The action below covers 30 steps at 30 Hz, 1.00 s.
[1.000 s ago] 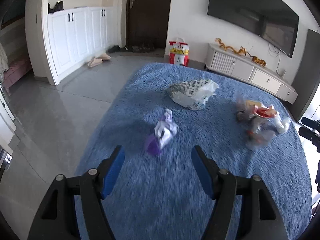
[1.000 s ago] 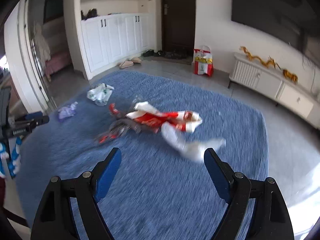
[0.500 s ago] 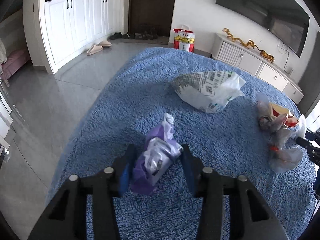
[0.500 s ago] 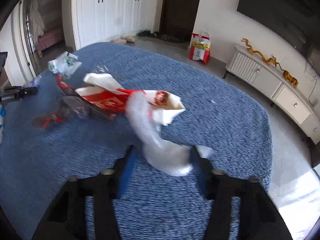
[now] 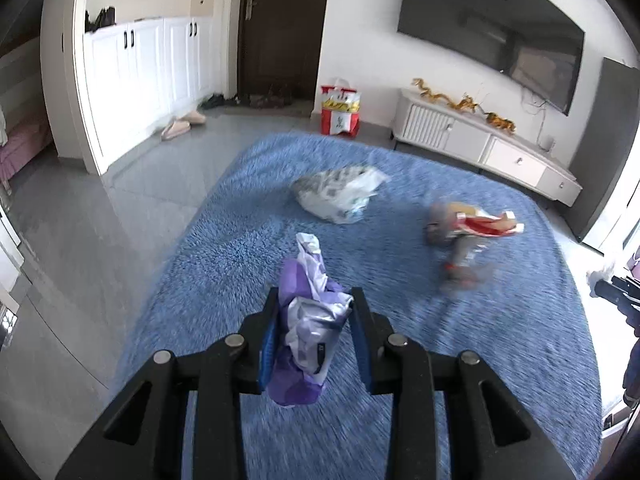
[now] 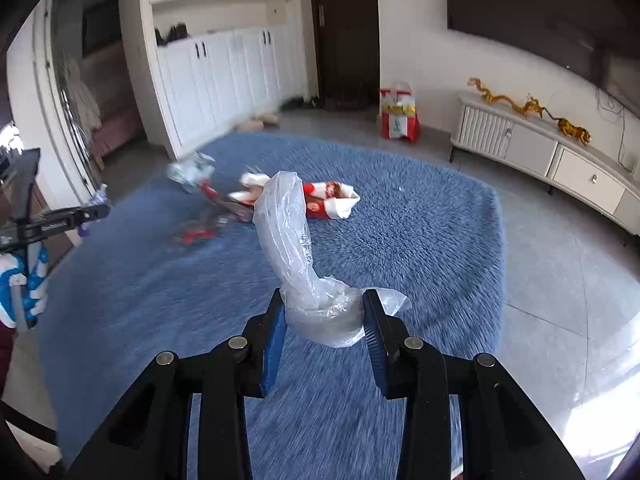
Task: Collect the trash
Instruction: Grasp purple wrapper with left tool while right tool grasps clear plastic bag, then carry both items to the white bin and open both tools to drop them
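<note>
My left gripper (image 5: 314, 312) is shut on a crumpled purple and white wrapper (image 5: 308, 320) and holds it above the blue shag rug (image 5: 240, 240). My right gripper (image 6: 324, 316) is shut on a clear plastic bag (image 6: 296, 256) and holds it above the rug (image 6: 420, 240). On the rug lie a white printed plastic bag (image 5: 340, 194) and a pile of red and white wrappers (image 5: 468, 228). The pile also shows in the right wrist view (image 6: 328, 202), with the white bag (image 6: 190, 170) behind it.
Grey tile floor (image 5: 80, 220) surrounds the rug. White cabinets (image 5: 140, 76) stand at the left, a dark door (image 5: 280, 28) at the back, a red and yellow bag (image 5: 340, 114) by the wall, a low white TV console (image 5: 480, 144) at the right.
Both grippers closed on their items and lifted them off the rug: the left took the purple wrapper, the right took the clear plastic bag.
</note>
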{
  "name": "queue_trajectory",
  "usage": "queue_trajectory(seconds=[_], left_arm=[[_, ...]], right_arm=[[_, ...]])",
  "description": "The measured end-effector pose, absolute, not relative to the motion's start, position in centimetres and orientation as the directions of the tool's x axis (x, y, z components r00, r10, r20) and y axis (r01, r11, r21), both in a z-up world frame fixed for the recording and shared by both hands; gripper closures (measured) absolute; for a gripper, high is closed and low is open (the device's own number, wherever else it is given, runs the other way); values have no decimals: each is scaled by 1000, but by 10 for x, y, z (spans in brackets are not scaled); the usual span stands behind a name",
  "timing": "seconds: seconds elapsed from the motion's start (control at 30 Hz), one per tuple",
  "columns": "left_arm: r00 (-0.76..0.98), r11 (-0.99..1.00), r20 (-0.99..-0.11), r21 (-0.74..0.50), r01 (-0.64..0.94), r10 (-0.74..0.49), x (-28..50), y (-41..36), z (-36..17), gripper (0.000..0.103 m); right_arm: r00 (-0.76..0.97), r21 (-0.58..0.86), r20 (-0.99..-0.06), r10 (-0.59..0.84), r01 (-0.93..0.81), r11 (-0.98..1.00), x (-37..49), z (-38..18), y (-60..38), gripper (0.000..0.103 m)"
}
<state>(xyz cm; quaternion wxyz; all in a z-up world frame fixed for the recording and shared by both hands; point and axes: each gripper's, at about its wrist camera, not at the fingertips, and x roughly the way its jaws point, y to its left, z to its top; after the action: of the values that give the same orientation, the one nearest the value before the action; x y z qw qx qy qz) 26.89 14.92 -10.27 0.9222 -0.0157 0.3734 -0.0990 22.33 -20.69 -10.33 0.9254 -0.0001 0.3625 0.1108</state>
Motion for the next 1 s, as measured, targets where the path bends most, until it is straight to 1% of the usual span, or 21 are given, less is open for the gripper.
queue_trajectory(seconds=[0.23,0.33,0.43,0.6,0.73,0.83,1.0], left_arm=[[727,968,-642,-116,225,-245,207,126,-59,72],[718,955,-635,-122,272,-285,185,101,-48,72],[697,933,-634,-122,338,-335,166,65,-42,72],[613,867,-654,-139,479,-443,140,-14,-43,72],[494,775,-688,-157,612,-531,117,-98,-57,72],[414,705,-714,-158,691,-565,100,-157,-72,72],[313,617,-746,-163,770,-588,76,-237,-95,70]], right_arm=[[779,105,-598,190,-159,982,138,-70,-247,66],[797,111,-582,160,-117,987,105,-68,-268,66],[803,123,-585,112,-49,991,70,-74,-302,66],[783,153,-621,33,79,985,20,-106,-356,66],[750,188,-662,-12,182,965,-11,-140,-394,66],[729,216,-685,-18,226,950,-25,-161,-414,66],[703,264,-711,-10,280,923,-30,-191,-443,65]])
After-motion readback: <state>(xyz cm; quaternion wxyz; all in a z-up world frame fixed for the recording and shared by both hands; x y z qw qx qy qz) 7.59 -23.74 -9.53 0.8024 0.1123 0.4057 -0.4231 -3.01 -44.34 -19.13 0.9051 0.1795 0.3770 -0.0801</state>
